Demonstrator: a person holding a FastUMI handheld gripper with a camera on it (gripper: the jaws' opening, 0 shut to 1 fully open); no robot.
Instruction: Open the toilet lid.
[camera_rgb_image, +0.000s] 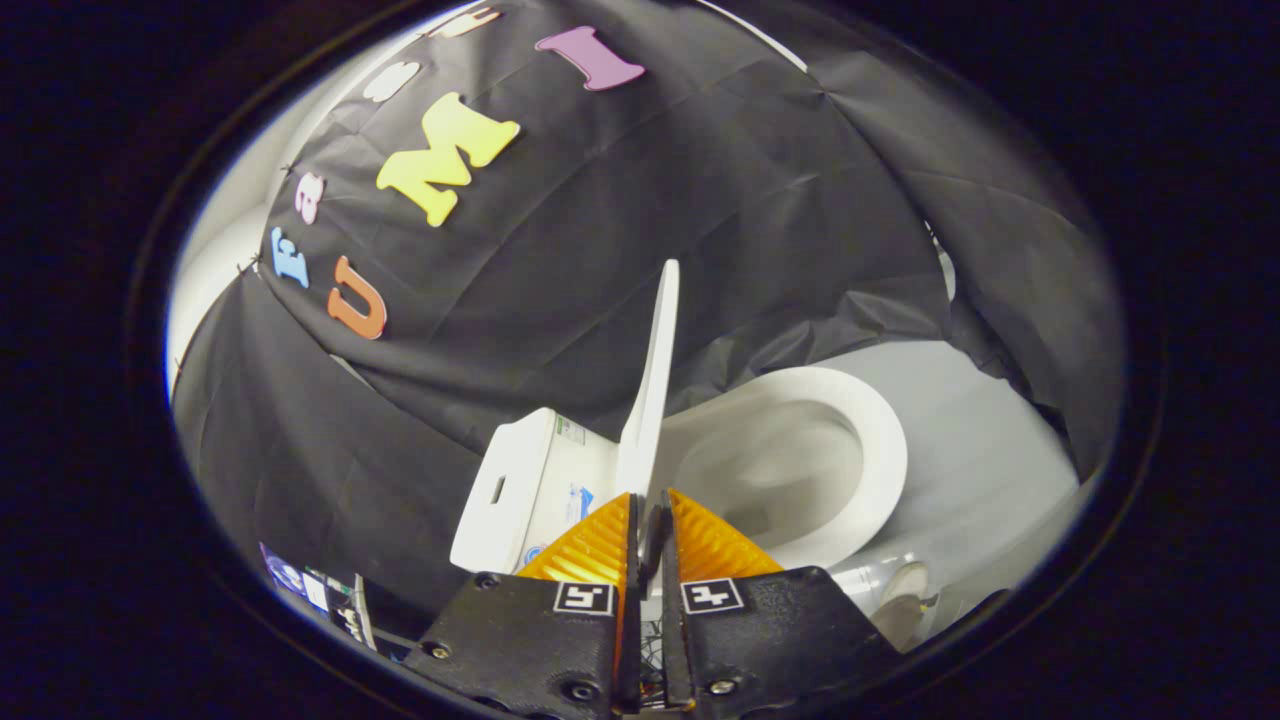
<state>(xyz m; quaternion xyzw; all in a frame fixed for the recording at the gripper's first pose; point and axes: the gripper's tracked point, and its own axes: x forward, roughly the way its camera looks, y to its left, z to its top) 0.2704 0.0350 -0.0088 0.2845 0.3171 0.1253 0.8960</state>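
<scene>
Pose: gripper tilted, pointing along the toilet from the tank side toward the bowl.
Fingers: drawn nearly together, only a thin slit between them; the lid's lower edge sits in that slit, pinched from both sides.
Lid: raised, standing about upright, seen edge-on just ahead of the fingertips.
Tank: to one side of the lid, just beyond the fingers.
Bowl: uncovered, on the other side of the lid; interior looks white, contents cannot be told.
Floor: pale, beyond the bowl.
</scene>
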